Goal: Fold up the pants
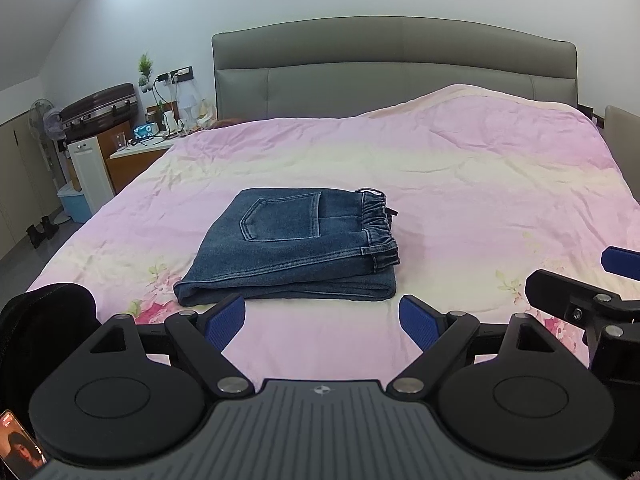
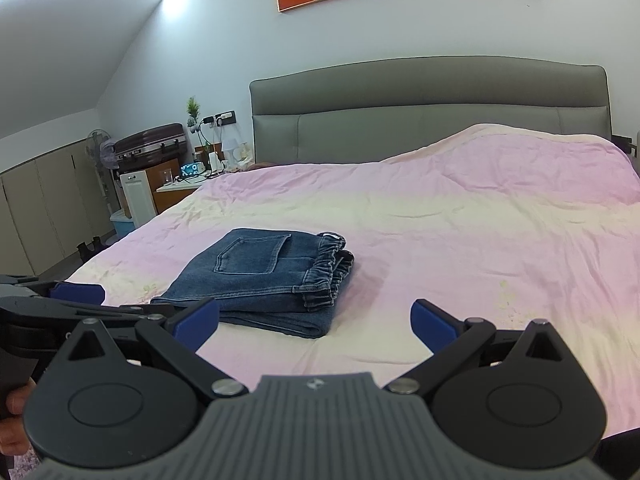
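Observation:
Blue denim pants (image 1: 292,248) lie folded into a compact stack on the pink bedsheet (image 1: 460,184), back pocket up and elastic waistband to the right. They also show in the right wrist view (image 2: 264,280). My left gripper (image 1: 322,320) is open and empty, hovering just in front of the stack's near edge. My right gripper (image 2: 316,320) is open and empty, near the stack's front right corner. The right gripper's fingers (image 1: 620,260) show at the right edge of the left wrist view, and the left gripper's fingers (image 2: 76,292) show at the left of the right wrist view.
A grey padded headboard (image 1: 396,64) stands at the back. A bedside table (image 1: 140,152) with clutter, a suitcase (image 1: 100,108), a fan (image 1: 44,120) and a blue bin (image 1: 74,200) are left of the bed. A phone (image 1: 18,448) sits bottom left.

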{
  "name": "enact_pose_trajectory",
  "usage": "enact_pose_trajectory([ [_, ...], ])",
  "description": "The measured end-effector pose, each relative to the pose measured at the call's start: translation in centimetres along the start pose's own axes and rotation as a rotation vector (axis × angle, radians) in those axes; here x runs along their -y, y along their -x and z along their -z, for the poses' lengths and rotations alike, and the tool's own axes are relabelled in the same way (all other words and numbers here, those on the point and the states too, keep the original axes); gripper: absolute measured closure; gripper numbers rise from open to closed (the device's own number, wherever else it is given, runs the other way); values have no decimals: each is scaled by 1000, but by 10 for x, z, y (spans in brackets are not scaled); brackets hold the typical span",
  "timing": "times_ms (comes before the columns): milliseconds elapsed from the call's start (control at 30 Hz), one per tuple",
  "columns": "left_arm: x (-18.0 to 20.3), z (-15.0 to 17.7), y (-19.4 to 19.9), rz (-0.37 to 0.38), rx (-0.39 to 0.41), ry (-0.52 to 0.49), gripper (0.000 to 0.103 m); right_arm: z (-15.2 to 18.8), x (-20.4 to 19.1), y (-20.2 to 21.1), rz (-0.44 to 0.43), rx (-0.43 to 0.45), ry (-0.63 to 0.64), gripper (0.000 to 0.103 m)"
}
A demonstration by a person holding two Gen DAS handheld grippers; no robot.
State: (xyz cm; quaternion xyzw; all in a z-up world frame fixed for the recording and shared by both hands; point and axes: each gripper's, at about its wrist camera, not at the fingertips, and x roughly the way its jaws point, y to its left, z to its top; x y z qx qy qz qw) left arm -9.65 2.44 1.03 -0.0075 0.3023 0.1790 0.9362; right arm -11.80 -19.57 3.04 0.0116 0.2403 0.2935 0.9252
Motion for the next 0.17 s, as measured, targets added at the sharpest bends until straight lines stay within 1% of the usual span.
enact_pose_trajectory([
  [167, 2, 1, 0, 5, 2, -9, 2, -1, 3, 0, 0, -4, -7, 5],
])
